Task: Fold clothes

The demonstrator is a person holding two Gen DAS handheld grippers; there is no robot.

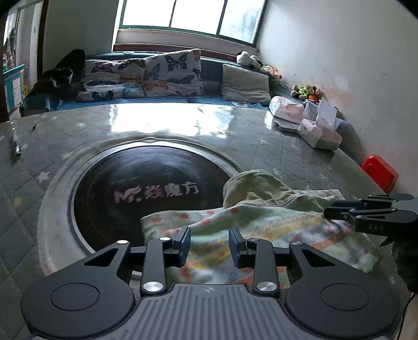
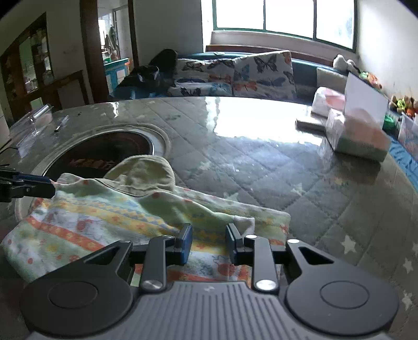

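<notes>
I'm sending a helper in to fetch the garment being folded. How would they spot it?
Find the round quilted table with the dark circular hotplate sunk in its middle. At the hotplate's near edge lies a small pale-green child's garment, the only cloth there, with orange and yellow patterned bands.

Daylight from a wide window (image 1: 193, 15) glared off the quilted surface (image 2: 261, 162); butterfly cushions (image 1: 172, 73) lined a blue sofa (image 1: 209, 70) beyond.

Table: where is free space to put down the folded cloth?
Free: the quilted cover between the cloth and the boxes, and the near right corner. Crowded: the boxes at the far right; the round black plate is partly covered.
</notes>
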